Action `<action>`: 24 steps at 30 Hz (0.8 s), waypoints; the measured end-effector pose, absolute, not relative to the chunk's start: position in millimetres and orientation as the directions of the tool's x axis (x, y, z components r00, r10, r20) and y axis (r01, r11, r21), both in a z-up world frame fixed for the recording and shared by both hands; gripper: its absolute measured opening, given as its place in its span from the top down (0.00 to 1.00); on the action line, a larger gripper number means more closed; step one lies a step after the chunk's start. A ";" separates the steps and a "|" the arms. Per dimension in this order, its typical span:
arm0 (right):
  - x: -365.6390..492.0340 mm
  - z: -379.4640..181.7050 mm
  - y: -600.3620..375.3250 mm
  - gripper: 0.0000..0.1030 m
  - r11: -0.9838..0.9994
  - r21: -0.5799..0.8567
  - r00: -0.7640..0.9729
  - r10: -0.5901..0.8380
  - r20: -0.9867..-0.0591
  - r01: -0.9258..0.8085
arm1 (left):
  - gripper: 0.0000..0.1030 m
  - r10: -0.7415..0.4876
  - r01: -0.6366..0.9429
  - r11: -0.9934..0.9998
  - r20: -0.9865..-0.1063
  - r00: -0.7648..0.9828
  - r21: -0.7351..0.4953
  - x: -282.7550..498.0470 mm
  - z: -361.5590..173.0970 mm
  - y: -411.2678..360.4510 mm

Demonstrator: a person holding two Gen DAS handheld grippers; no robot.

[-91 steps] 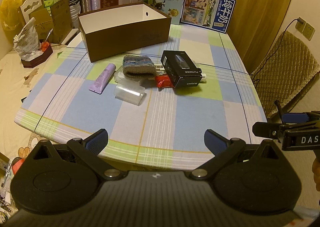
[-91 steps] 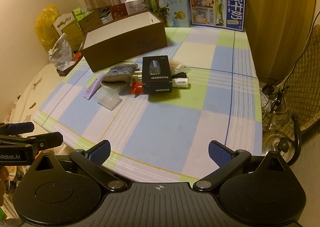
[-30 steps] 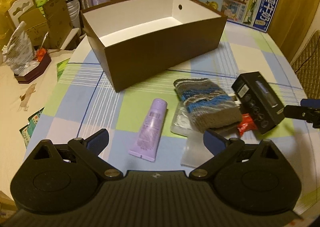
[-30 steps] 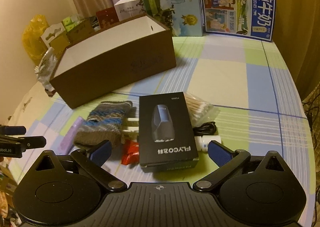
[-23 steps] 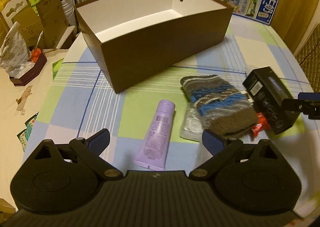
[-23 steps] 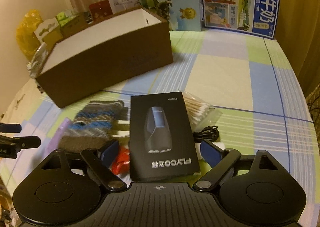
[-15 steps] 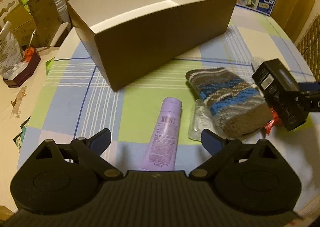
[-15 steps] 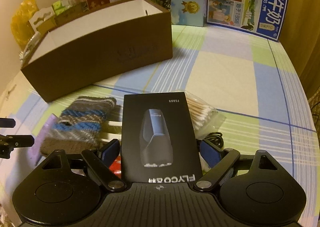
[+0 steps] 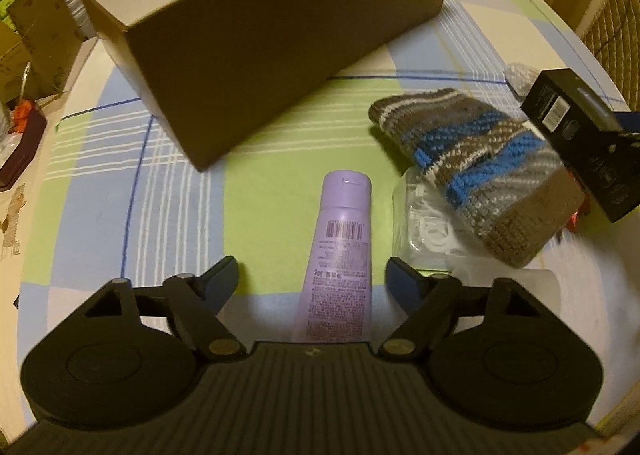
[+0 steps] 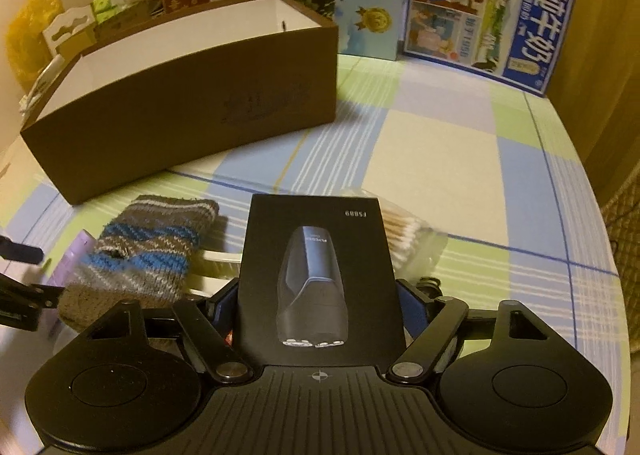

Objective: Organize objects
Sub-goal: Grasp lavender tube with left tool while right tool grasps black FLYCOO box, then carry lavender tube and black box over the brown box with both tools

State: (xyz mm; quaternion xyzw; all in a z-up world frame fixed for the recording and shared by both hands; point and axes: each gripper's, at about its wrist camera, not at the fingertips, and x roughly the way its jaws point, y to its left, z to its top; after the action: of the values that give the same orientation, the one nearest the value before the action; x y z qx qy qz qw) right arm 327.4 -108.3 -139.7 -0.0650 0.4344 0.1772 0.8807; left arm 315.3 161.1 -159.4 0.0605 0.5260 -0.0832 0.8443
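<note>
The left gripper [image 9: 312, 275] hangs low over the checked tablecloth [image 9: 276, 159] with its fingers spread wide, and the purple tube [image 9: 340, 255] lies lengthwise in the gap between them, cap pointing away, touching neither blue fingertip [image 9: 224, 275]. Just beyond the right-hand finger sits a clear plastic bag of white rings [image 9: 428, 227], partly under a striped knitted sock [image 9: 480, 159] that lies ahead and to the right. Straight ahead of the fingers, past the tube's cap, stands the brown cardboard box [image 9: 280, 43], open on top with a white inside. The right gripper [image 10: 316, 303] has its fingers drawn in against the two long sides of the black shaver box [image 10: 316, 267], which fills the gap between them; whether the box is lifted off the cloth cannot be told. Left of its fingers lies the same sock [image 10: 148, 251], and just right of the black box, ahead of the right finger, lies a clear pack of cotton swabs [image 10: 408, 239]. Farther ahead stands the brown box [image 10: 180, 123], with two milk cartons [image 10: 488, 15] upright behind it.
</note>
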 end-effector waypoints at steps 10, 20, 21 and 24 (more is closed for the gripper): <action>312.2 -118.8 -121.0 0.27 0.957 0.103 0.584 0.250 -0.772 -0.273 | 0.72 -0.133 0.299 0.954 -0.885 0.447 0.008 320.2 -156.0 152.5; 310.7 -93.9 -112.7 0.27 0.937 0.165 0.596 0.326 -0.734 -0.309 | 0.73 -0.147 0.265 0.964 -0.879 0.454 -0.024 314.0 -140.1 158.3; 311.4 -91.0 -110.8 0.27 0.933 0.171 0.598 0.337 -0.727 -0.318 | 0.73 -0.152 0.262 0.965 -0.873 0.464 -0.029 312.5 -133.9 159.2; 313.4 -81.8 -103.2 0.27 0.916 0.190 0.600 0.377 -0.706 -0.353 | 0.73 -0.178 0.250 0.967 -0.852 0.492 -0.058 310.4 -114.3 162.6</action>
State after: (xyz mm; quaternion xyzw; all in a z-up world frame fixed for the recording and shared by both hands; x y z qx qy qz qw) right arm 313.4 -103.2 -81.8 0.0154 0.3980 0.2040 0.8943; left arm 310.4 162.6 -114.3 0.0366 0.4886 -0.1239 0.8629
